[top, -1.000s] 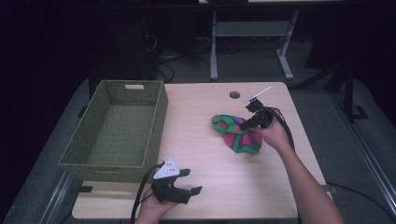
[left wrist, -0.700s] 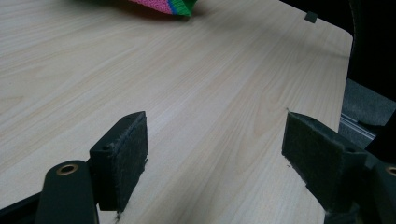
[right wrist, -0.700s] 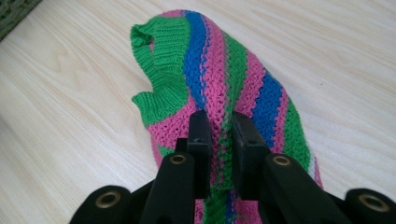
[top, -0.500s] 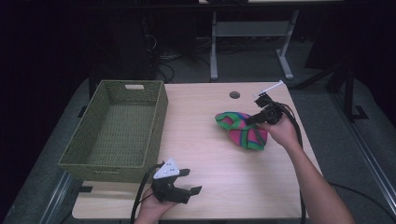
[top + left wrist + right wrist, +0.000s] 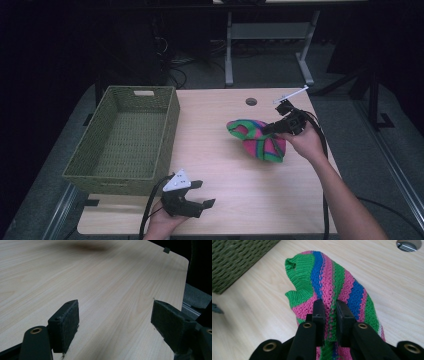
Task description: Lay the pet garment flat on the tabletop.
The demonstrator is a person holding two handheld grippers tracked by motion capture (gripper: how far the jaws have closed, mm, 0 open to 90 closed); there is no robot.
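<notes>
Bright table (image 5: 240,200), dark surroundings, slightly soft focus.

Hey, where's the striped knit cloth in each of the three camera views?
High view: striped knit cloth right of centre, at the right gripper.
Left gripper view: bare table, not the cloth.
Right gripper view: centre, pinched between the jaws.
Shared landmark: green basket.

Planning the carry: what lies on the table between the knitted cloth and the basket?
Nothing: in the high view, bare table separates the knitted cloth, pinched by the right claw, from the basket.
</notes>
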